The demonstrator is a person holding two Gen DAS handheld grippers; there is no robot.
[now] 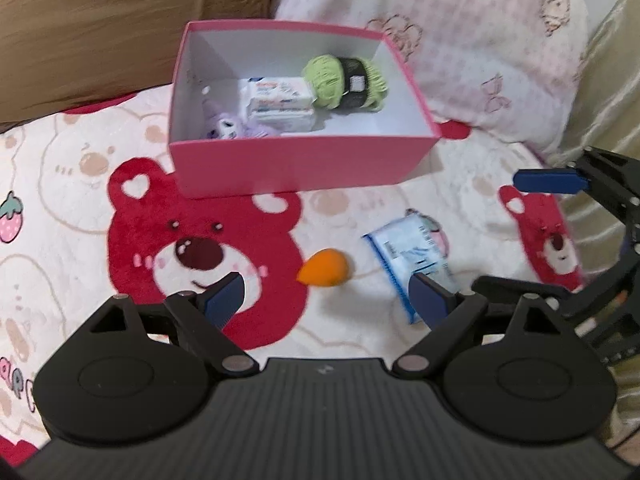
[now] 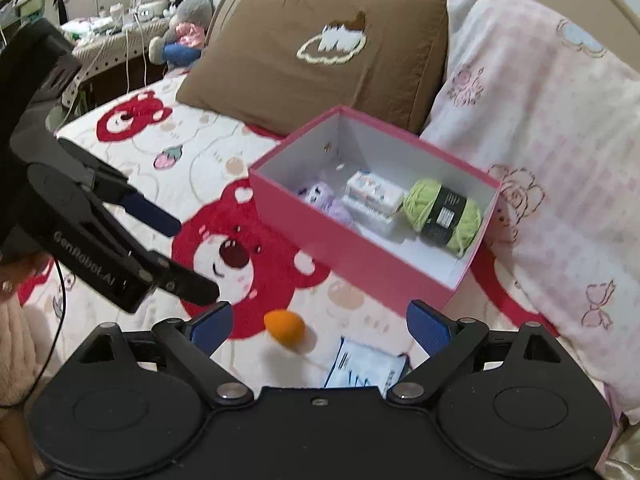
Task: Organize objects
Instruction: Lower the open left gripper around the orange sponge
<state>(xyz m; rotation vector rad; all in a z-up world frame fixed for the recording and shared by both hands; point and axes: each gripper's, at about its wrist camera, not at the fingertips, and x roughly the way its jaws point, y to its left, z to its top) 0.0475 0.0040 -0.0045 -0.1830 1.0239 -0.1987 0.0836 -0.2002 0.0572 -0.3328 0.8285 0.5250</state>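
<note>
The left gripper (image 1: 326, 296) and right gripper (image 2: 320, 330) both gape wide, empty, above an orange sponge (image 1: 326, 268) and blue packet (image 1: 412, 264). Only the right view shows the cluttered desk (image 2: 112, 28) beyond the pink box (image 2: 360, 256).

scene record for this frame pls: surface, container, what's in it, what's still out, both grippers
surface: bear-print bed blanket
container: open pink cardboard box with white interior, on the blanket
in box: green yarn ball with black label; white wipes pack; purple plush toy
still out: orange egg-shaped sponge; light-blue flat packet, both on the blanket in front of the box
left gripper: open, empty, above the sponge
right gripper: open, empty
</note>
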